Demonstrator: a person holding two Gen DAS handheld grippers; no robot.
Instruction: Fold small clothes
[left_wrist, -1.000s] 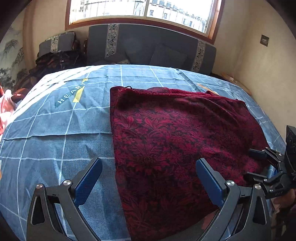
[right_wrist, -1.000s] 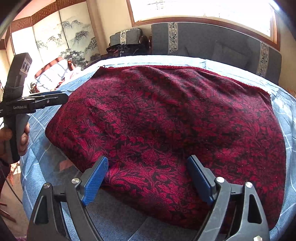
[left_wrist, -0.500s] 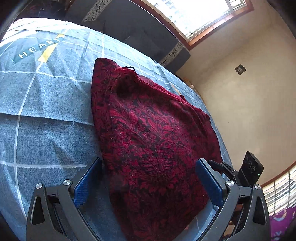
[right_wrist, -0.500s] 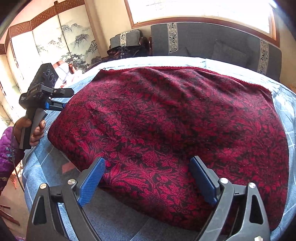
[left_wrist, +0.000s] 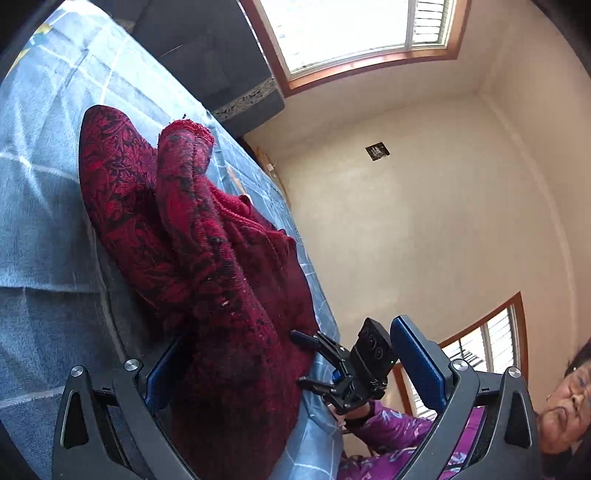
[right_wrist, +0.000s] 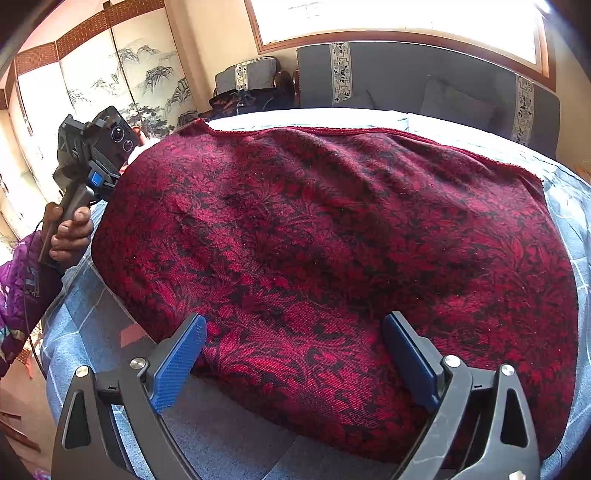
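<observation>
The left gripper (left_wrist: 291, 360) was spread wide around a raised edge of the red garment (right_wrist: 332, 236). The right gripper (right_wrist: 295, 350) was likewise held spread, nothing pinched, over the garment's near hem.

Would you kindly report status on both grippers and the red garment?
Left gripper open, jaws astride the red garment's raised edge. Right gripper open over its near hem, not gripping. Garment spread on the blue bedsheet, left side lifted. Nothing in the way.

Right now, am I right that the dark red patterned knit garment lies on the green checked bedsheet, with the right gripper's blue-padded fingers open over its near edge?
Not quite: the bedsheet is blue, as the right wrist view shows. The dark red patterned knit garment does lie on it, and the right gripper has its fingers open over the near edge.
</observation>
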